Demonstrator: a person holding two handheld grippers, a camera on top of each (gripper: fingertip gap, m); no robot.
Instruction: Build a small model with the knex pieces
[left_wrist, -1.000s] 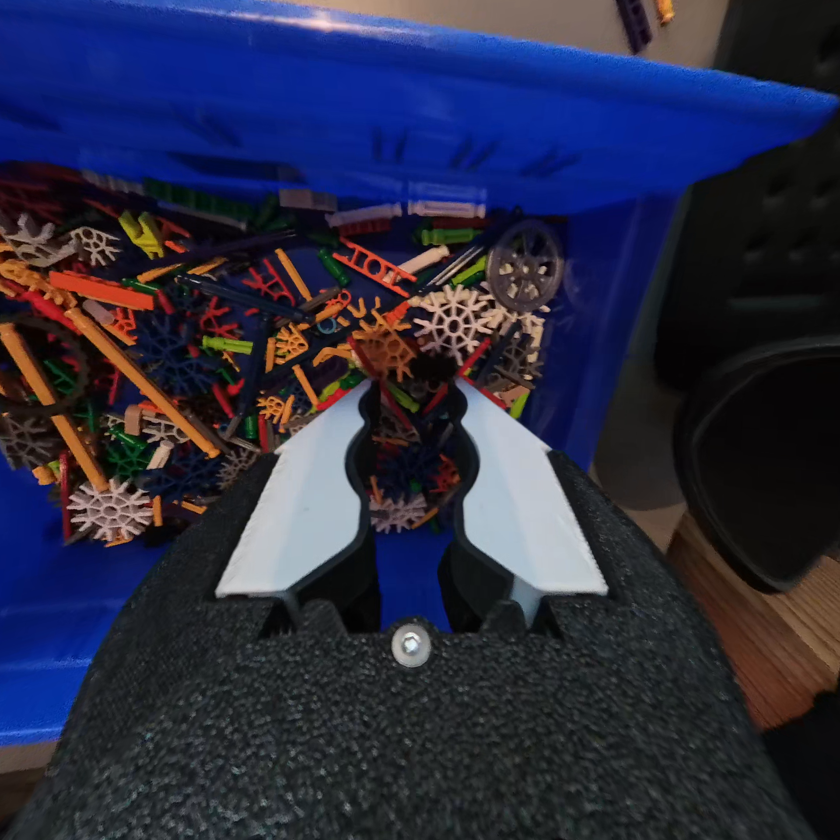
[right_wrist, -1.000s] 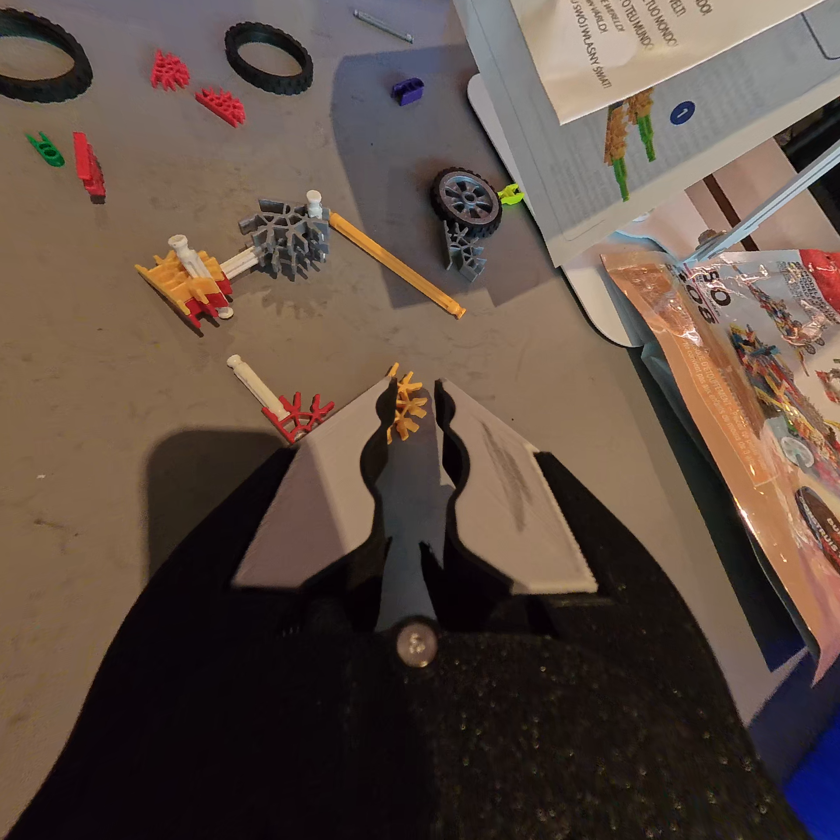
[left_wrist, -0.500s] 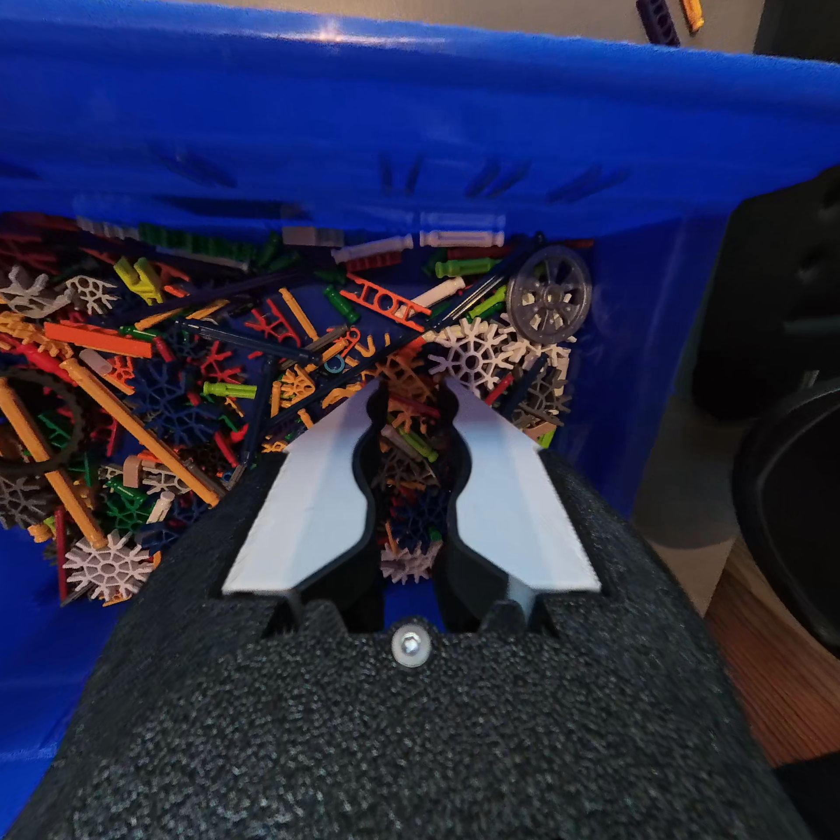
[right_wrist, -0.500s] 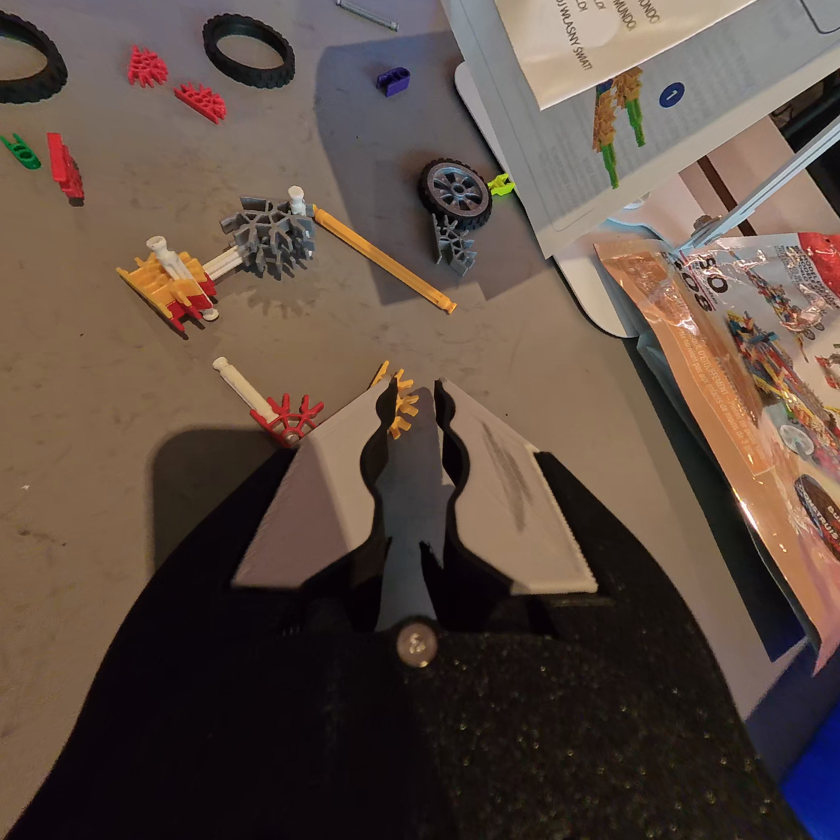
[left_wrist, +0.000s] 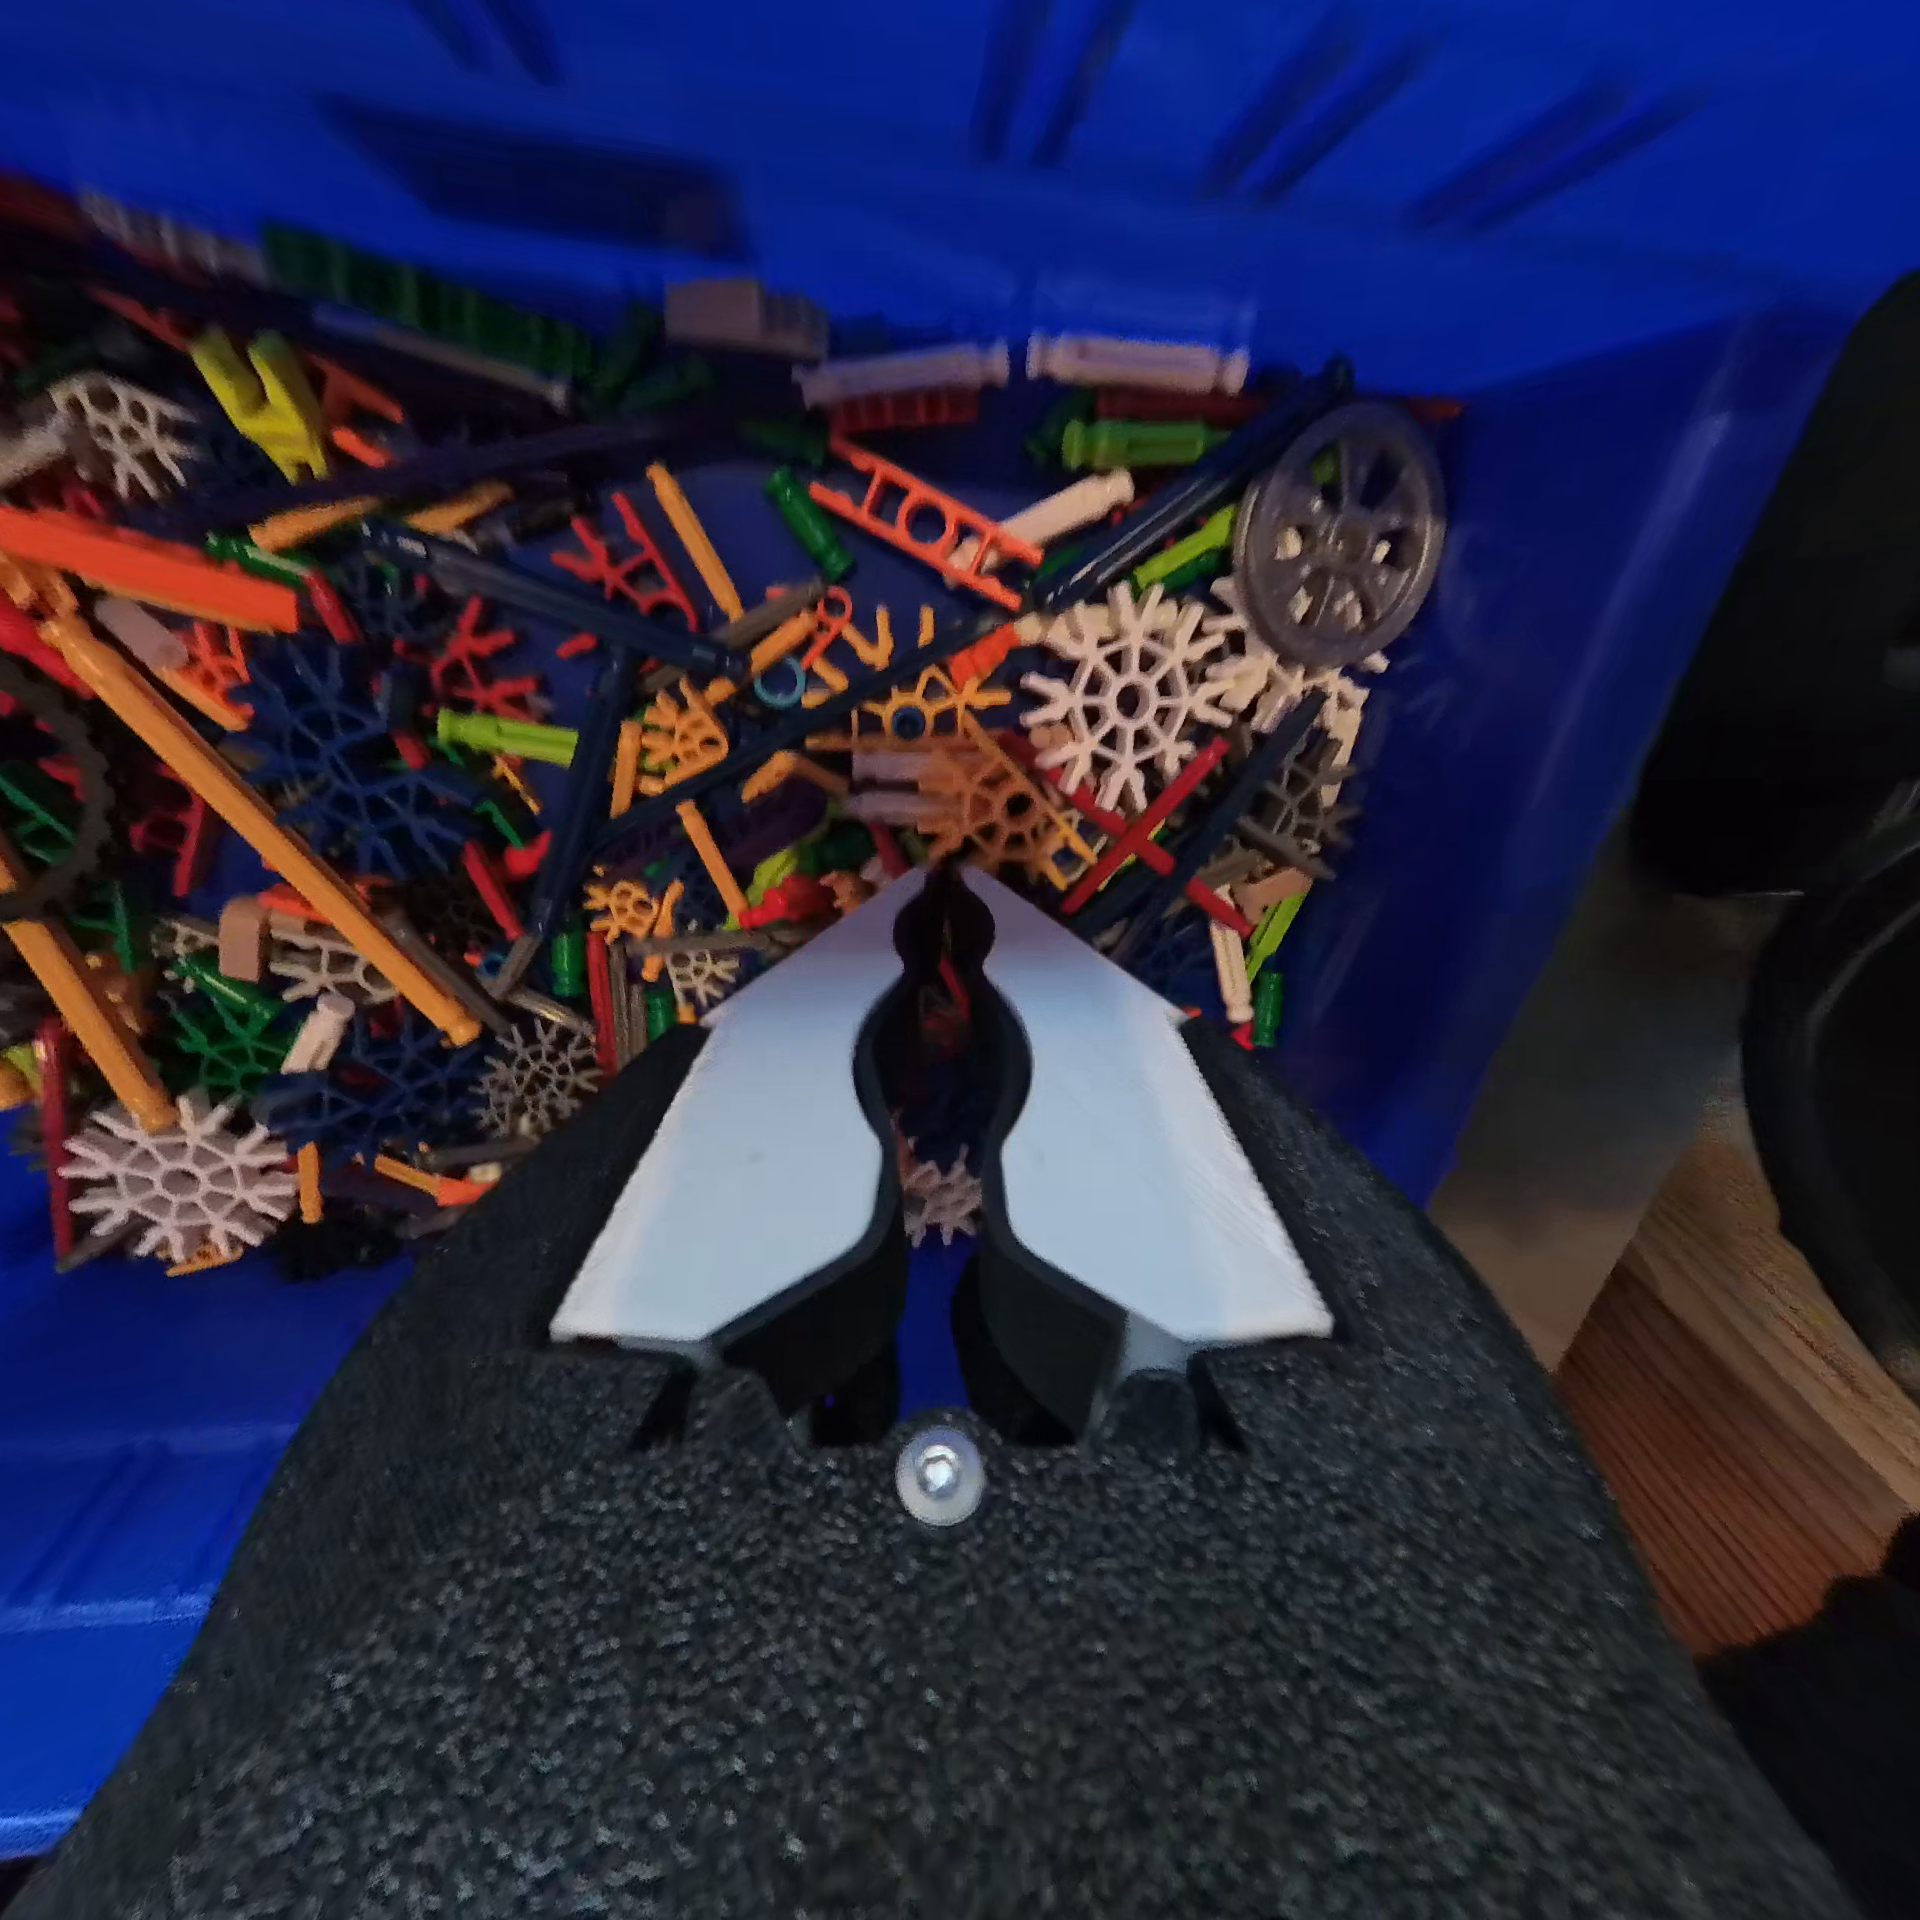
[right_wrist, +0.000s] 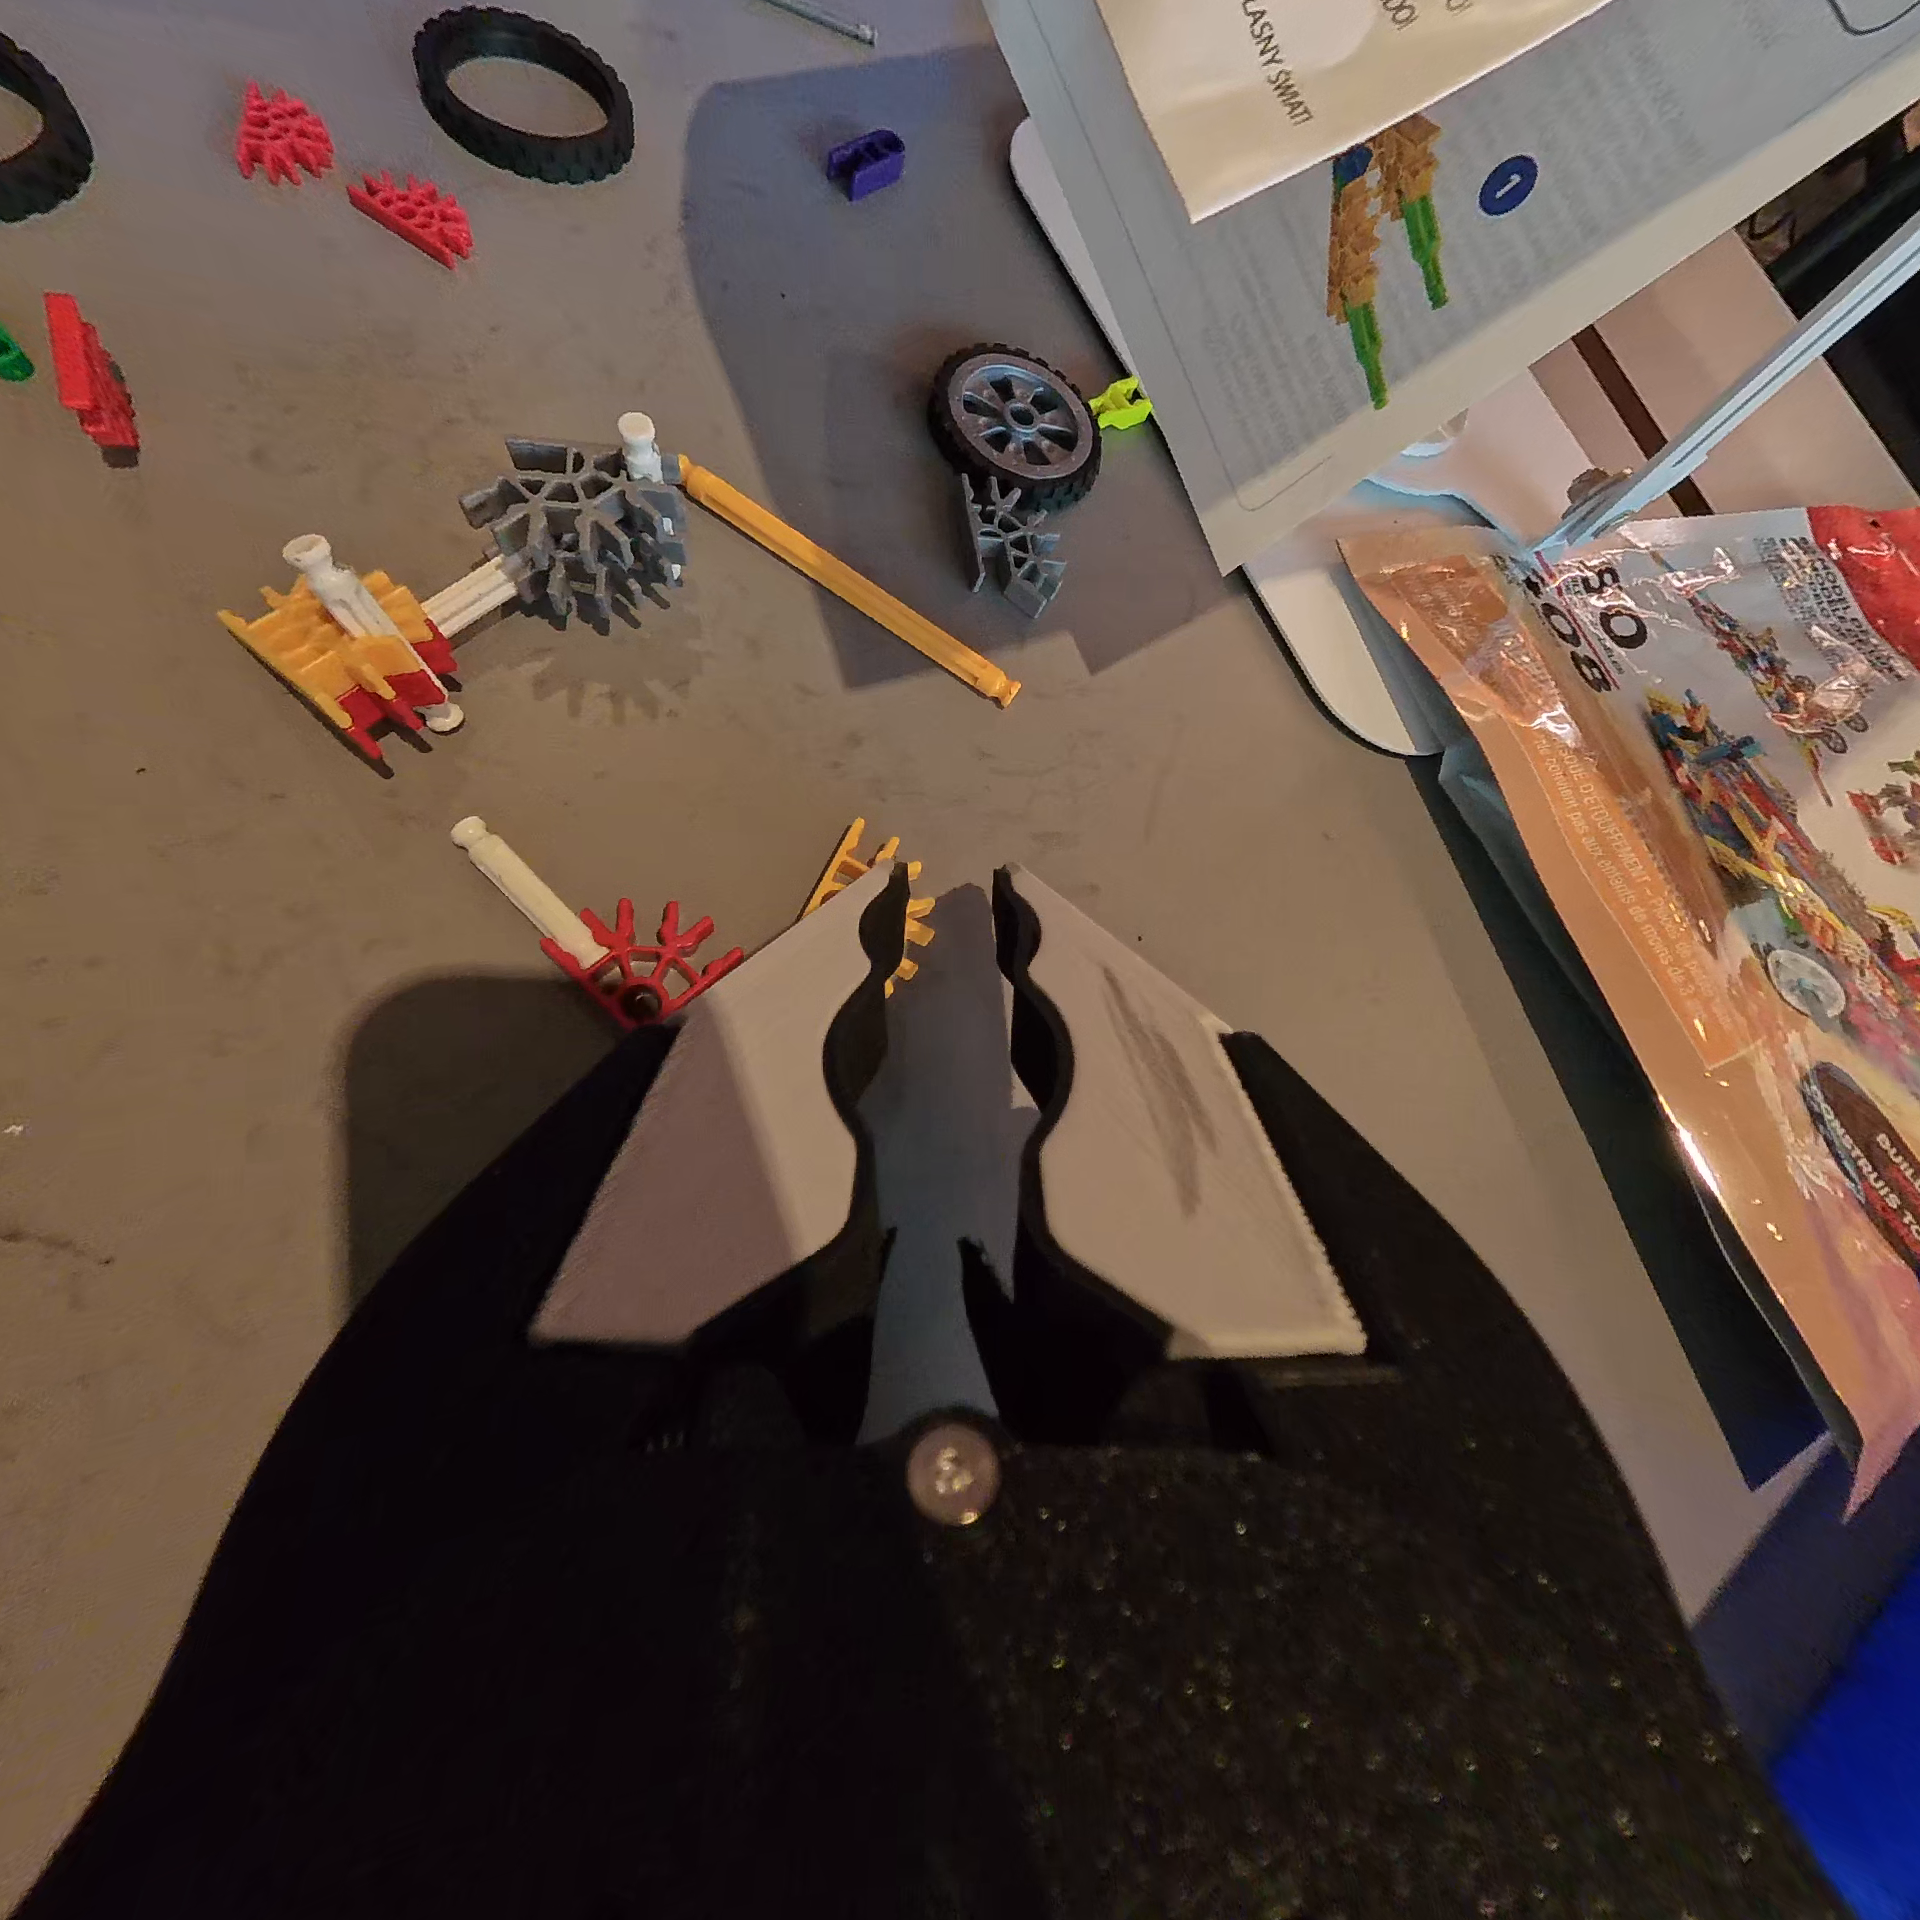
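Left wrist view: our left hand-held gripper (left_wrist: 943, 883) is nearly closed in the blue bin (left_wrist: 1558, 727)'s pieces, grip uncertain; our right hand-held gripper (right_wrist: 945, 899), slightly parted, holds nothing beside a yellow connector (right_wrist: 868, 883).

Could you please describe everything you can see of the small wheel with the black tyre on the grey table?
The wheel has a grey, plastic-looking spoked hub with a dark centre hole inside a black treaded tyre. It leans tilted, its lower edge against a grey fan-shaped connector. A lime-green clip sits at its right side, beside the booklet. No gripper touches it.
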